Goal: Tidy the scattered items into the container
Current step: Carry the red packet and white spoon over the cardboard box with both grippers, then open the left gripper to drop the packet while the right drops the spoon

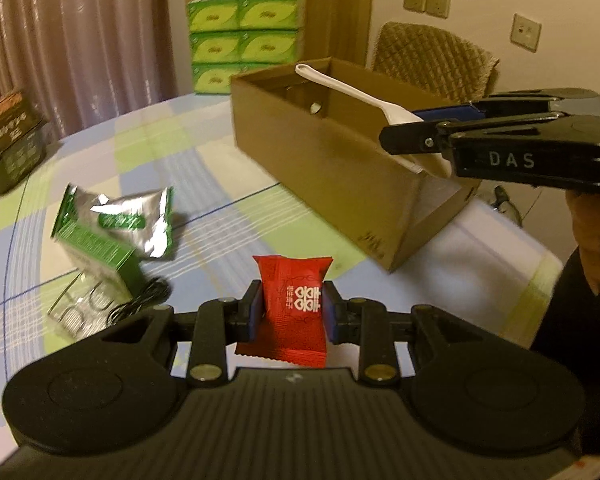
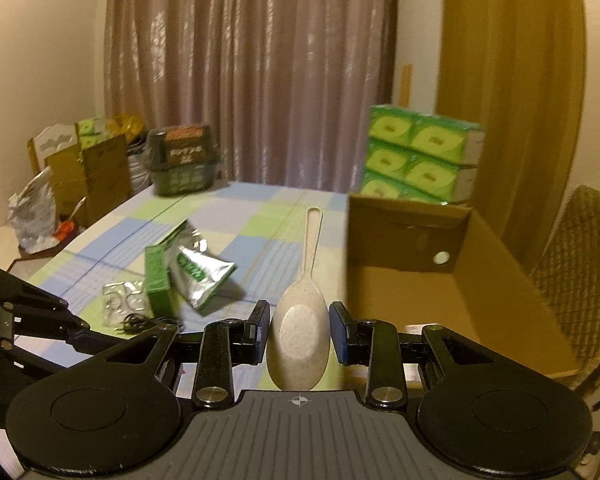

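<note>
My left gripper (image 1: 291, 307) is shut on a red candy packet (image 1: 290, 308) and holds it above the table. My right gripper (image 2: 299, 326) is shut on the bowl of a pale speckled rice spoon (image 2: 300, 328), handle pointing forward. In the left wrist view the right gripper (image 1: 412, 128) holds the spoon (image 1: 340, 88) over the near rim of the open cardboard box (image 1: 332, 160). The box (image 2: 452, 300) lies just right of the spoon. A silver-green foil pouch (image 1: 140, 220) and a green carton (image 1: 100, 248) lie on the table, left of the box.
A clear plastic blister (image 1: 76, 312) and a black cord (image 1: 140, 300) lie by the carton. A dark green basket (image 1: 12, 140) stands at the table's far left. Stacked green tissue packs (image 1: 244, 40) stand behind the box. A woven chair (image 1: 432, 60) is at the back right.
</note>
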A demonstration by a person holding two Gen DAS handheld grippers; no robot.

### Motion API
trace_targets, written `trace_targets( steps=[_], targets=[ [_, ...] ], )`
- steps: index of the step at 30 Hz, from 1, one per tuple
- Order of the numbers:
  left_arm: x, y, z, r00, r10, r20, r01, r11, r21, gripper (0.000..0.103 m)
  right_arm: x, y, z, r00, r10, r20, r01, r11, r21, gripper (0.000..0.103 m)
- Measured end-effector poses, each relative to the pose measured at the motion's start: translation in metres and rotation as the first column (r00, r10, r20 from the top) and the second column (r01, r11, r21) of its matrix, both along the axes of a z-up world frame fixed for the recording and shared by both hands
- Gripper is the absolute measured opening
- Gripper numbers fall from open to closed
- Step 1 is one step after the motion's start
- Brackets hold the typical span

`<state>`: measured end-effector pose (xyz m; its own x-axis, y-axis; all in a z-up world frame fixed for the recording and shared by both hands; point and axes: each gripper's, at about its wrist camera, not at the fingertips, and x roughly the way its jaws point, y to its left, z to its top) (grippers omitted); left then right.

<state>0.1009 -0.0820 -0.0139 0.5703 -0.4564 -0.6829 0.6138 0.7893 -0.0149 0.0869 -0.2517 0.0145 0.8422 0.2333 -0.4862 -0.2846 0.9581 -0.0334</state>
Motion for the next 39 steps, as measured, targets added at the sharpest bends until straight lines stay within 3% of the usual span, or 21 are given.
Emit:
trace_targets(
  steps=[11,22,39],
  targets=[
    [0.011,-0.056,0.031,0.999,-0.040,0.013,0.041,0.996,-0.079,0.025,-0.005,-0.062,0.021,0.992,-0.120,0.035,0.119,0.993,0.007,0.029],
    [0.039,-0.108,0.053,0.999,-0.045,0.019,0.047,0.991,-0.124,0.025,0.011,-0.108,0.022,0.984,-0.176,0.028,0.176,0.984,0.004,0.029],
    [0.075,-0.148,0.045,0.999,-0.037,0.003,0.037,0.992,-0.123,0.025,0.035,-0.142,0.007,0.978,-0.208,0.006,0.208,0.977,0.040,0.029]
  ],
)
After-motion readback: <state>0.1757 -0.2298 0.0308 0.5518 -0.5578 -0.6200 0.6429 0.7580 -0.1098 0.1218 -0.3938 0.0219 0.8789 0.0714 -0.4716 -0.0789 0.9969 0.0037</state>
